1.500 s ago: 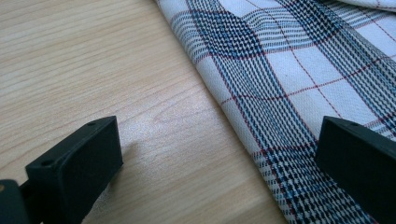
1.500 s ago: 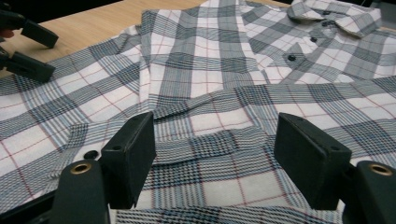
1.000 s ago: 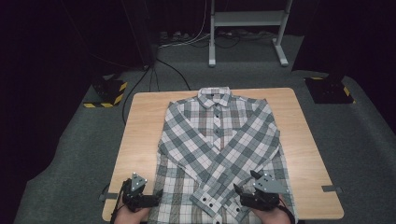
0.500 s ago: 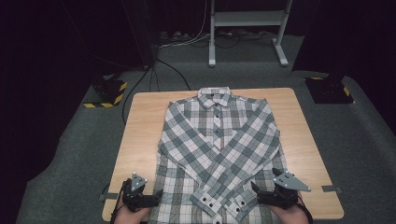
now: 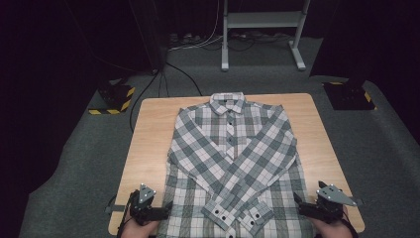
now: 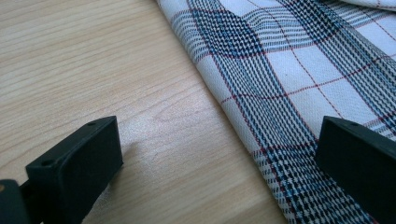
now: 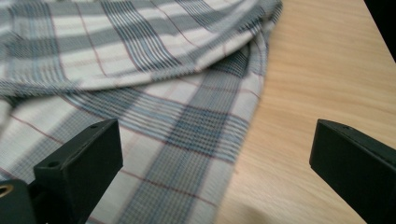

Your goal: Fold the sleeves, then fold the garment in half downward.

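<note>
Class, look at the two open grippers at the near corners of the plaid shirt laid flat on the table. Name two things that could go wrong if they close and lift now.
1. The left gripper straddles the shirt edge, one jaw over bare table: it may catch only one layer, or miss.
2. The crossed sleeves lie loose on top, cuffs near the hem; lifting the hem could slide them out of place.
</note>
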Tool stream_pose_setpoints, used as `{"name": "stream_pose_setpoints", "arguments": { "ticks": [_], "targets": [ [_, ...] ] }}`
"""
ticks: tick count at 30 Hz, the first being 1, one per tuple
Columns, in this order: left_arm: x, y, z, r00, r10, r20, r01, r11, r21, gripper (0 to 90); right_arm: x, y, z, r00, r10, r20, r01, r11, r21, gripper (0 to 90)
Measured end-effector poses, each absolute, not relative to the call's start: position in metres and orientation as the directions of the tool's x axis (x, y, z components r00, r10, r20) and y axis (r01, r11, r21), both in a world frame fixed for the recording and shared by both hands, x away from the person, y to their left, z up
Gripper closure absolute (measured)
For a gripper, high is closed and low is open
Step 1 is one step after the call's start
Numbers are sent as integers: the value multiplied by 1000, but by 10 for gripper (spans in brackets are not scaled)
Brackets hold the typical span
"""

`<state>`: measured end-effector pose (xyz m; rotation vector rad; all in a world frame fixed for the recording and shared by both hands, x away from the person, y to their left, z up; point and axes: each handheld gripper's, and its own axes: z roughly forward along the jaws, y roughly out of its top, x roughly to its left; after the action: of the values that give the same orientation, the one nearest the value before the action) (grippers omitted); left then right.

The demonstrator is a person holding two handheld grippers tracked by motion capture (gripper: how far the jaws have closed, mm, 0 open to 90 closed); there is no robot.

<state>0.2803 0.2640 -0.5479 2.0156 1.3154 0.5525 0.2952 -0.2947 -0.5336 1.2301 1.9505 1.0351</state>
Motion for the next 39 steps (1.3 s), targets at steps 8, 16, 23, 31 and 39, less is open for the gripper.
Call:
{"name": "stream_pose_setpoints", "arguments": {
  "ticks": [8,16,23,31,39],
  "targets": [
    [279,264,-548,401,916,-6,637,-274,721,6,298,-307,-540,-349,935,-62,479,234,846,12],
    [279,265,-548,389,921,-2,639,-269,720,2,298,-305,-540,-359,930,-76,475,253,843,0],
    [279,266,-548,402,916,-10,634,-270,724,7,295,-307,-539,-346,936,-57,474,227,851,0],
    [275,262,-541,479,878,-6,566,-303,767,31,294,-303,-539,-380,924,-44,476,235,848,18],
    [301,253,-532,471,881,-41,604,-288,743,21,320,-289,-534,-411,911,-34,532,270,802,31]
  ]
}}
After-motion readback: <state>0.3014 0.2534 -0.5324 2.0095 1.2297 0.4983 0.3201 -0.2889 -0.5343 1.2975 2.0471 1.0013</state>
